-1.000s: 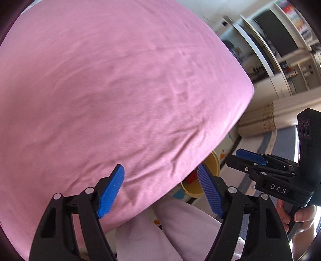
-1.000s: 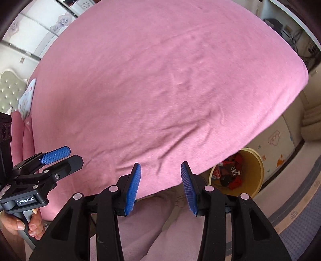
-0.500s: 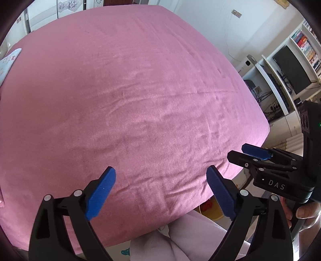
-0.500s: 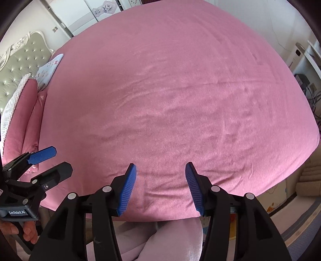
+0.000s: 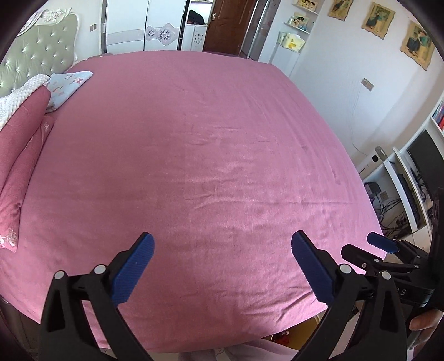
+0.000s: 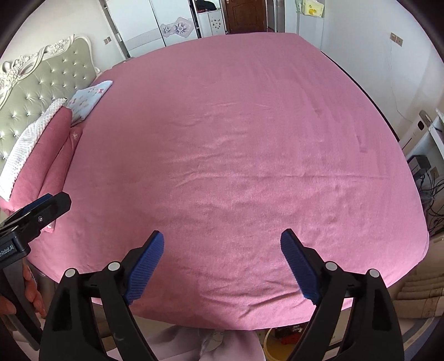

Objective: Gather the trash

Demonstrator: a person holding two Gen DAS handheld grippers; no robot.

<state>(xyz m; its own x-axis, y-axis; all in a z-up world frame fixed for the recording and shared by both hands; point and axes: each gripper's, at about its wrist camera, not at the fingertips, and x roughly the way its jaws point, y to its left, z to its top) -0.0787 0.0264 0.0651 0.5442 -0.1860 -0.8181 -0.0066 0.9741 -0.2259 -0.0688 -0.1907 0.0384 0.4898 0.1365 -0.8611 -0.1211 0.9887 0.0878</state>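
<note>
Grippers number two, one in each of the person's hands. The left gripper (image 5: 222, 263) hangs above the near edge of the bed (image 5: 199, 155) with its jaws spread wide, having just been opening, and nothing lies between them. The right gripper (image 6: 222, 263) is alongside it, jaws likewise spread after just opening, and likewise bare of any load.

One yellow bin (image 6: 273, 343) stands on the floor below the bed's near edge, just beside the person's pale-clad legs (image 6: 199, 343); red and dark trash (image 6: 288, 331) shows inside it. The bed's overhang and the right gripper's black arm hide most of the bin, so the pieces cannot be counted. From the left wrist only a sliver of its rim (image 5: 313, 323) shows.

The pink sheet carries only wrinkles. At the head of the bed lie two pink pillows (image 6: 52, 166), one white knobbly cloth (image 6: 25, 144) and one pale blue patterned pillow (image 6: 88, 98), against one tufted headboard (image 6: 41, 86). Three framed pictures (image 5: 377, 19) hang on the wall at right, above one dark monitor (image 5: 427, 166).
</note>
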